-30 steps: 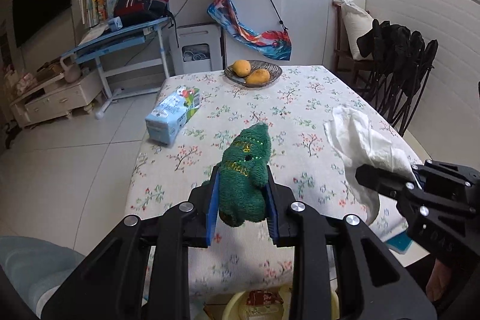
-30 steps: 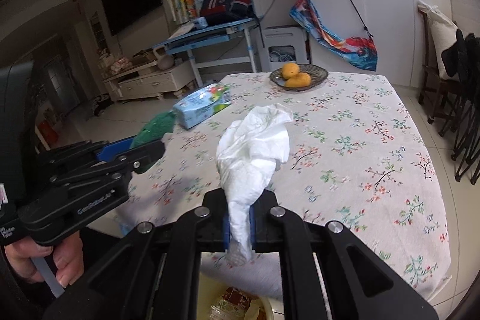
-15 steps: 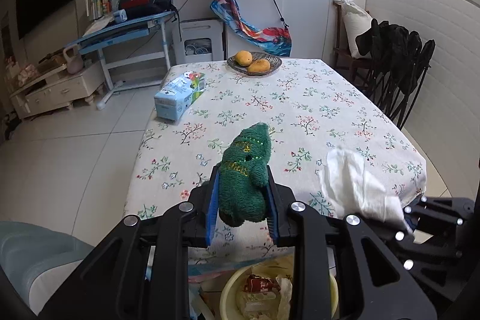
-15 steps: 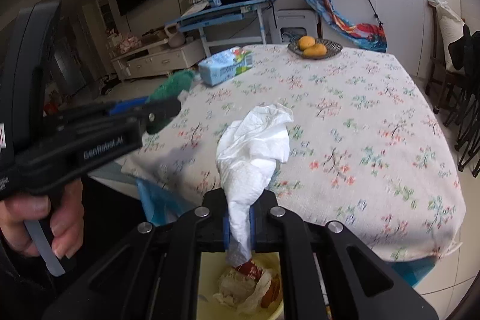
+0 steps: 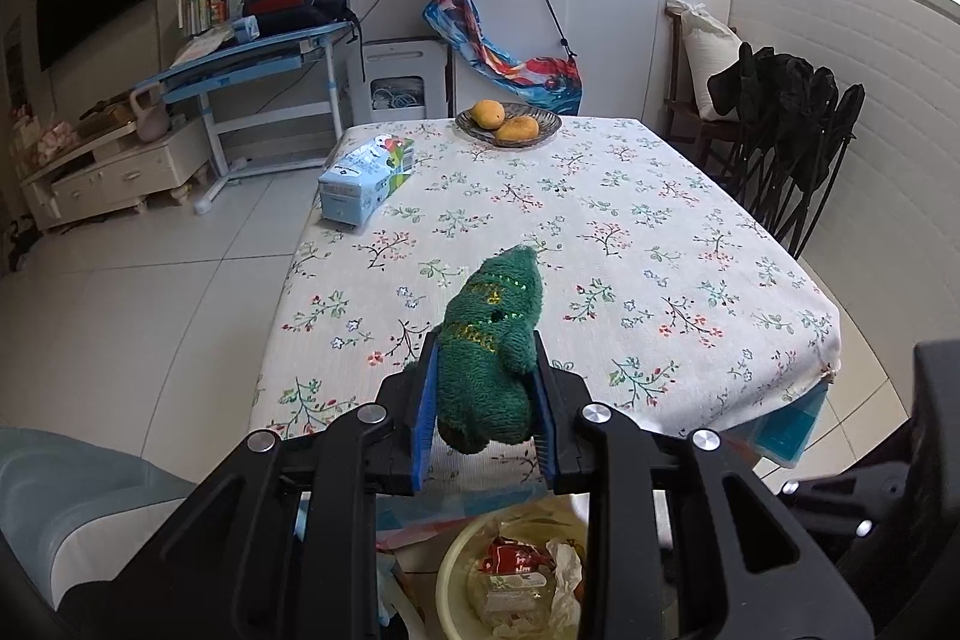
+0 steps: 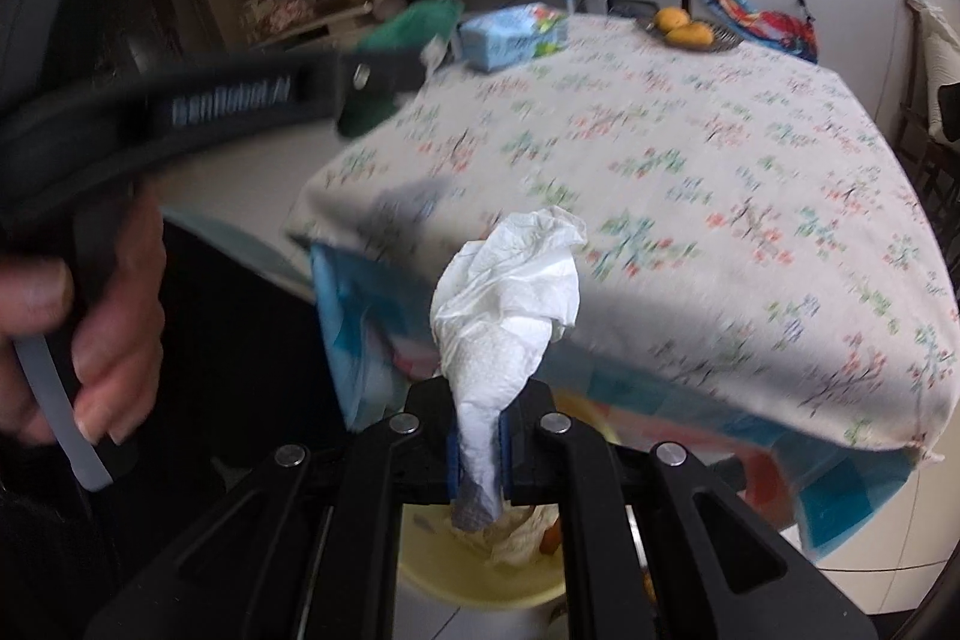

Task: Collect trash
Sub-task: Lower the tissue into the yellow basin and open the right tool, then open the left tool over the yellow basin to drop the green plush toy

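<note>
I hold crumpled tissue (image 6: 510,304) clamped in right gripper (image 6: 478,451) over yellow bin (image 6: 480,568), left gripper (image 5: 483,421) clamping green cloth (image 5: 489,340); release next

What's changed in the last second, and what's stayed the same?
Both grippers pulled back off the table and now sit over the yellow bin below its edge. The right gripper still pinches the white tissue; the left gripper still clamps the green cloth. Nothing released.
</note>
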### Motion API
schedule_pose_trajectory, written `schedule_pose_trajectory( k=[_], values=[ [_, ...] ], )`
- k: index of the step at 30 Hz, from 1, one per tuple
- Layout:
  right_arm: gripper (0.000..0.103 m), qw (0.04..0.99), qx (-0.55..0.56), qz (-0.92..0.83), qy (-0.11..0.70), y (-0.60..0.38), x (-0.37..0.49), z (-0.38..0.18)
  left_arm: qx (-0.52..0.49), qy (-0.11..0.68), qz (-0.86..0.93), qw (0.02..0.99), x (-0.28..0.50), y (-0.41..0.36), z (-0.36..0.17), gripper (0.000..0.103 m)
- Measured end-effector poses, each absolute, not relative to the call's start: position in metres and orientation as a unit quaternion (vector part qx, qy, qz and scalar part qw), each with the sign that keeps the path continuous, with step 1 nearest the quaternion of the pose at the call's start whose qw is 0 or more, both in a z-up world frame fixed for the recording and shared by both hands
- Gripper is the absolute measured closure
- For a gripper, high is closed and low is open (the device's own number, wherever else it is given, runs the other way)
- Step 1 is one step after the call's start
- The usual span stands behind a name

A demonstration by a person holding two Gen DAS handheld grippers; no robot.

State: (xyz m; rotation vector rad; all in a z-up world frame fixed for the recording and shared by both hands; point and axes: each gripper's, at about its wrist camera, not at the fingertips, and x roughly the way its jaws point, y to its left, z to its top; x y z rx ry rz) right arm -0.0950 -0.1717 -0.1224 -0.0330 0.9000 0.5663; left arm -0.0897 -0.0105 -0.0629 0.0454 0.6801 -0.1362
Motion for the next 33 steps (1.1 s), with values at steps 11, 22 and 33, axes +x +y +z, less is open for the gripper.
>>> schedule_pose_trajectory(
  k=[11, 22, 33],
  values=[
    [0.07, 0.827, -0.048, 0.273, 0.489, -0.156, -0.108, -0.15, 0.018, 0.334, -0.07, 0.94, -0.106, -0.009, -0.064, 0.077],
    [0.056, 0.843, -0.016, 0.249, 0.476, -0.169, -0.109, -0.144, 0.027, 0.337, -0.078, 0.938, -0.121, -0.014, -0.069, 0.077],
    [0.043, 0.886, 0.04, 0.177, 0.426, -0.205, -0.103, -0.125, 0.062, 0.36, -0.112, 0.924, -0.131, -0.032, -0.083, 0.077]
  ],
)
